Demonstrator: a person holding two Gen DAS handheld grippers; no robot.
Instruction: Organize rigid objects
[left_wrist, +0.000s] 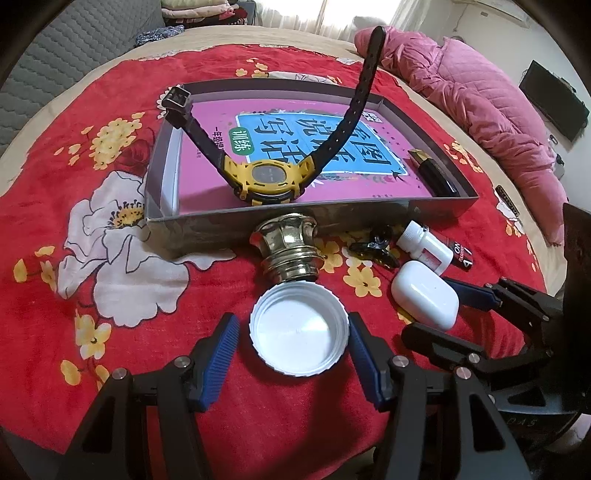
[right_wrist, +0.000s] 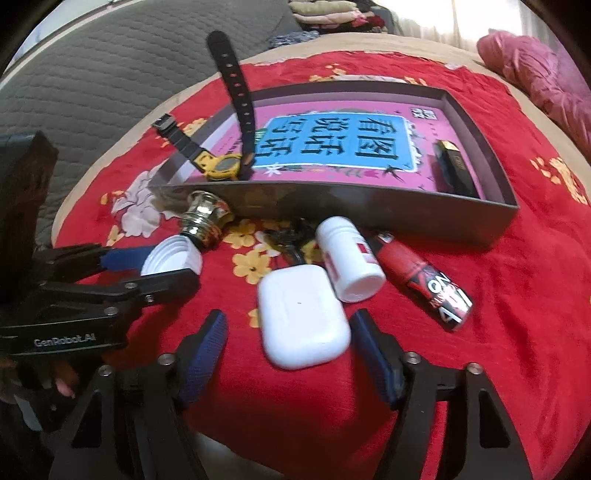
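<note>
Soft red bedcover (left_wrist: 55, 184) carries everything. My left gripper (left_wrist: 291, 345) brackets the white lid (left_wrist: 299, 338), its fingers released; my right gripper (right_wrist: 288, 345) stands unclenched around the earbud case (right_wrist: 301, 317). I fear the smooth case may squirt out, knocking the pill bottle (right_wrist: 349, 260); the lid may tilt against the brass knob (left_wrist: 288, 245) beside the box (left_wrist: 306, 218).

Between my blue ribbed rubber pads (left_wrist: 221, 347) lies a white matt plastic cap (left_wrist: 299, 338). Beyond it, a polished brass-coloured metal fitting (left_wrist: 286, 245) gleams on the plush red floral blanket (left_wrist: 110, 295). My other gripper frames a glossy white plastic earbud case (right_wrist: 303, 319). The grey box (left_wrist: 295, 218) looks like cardboard, perhaps laminated, and the watch (left_wrist: 266, 181) strap like matt rubber.
</note>
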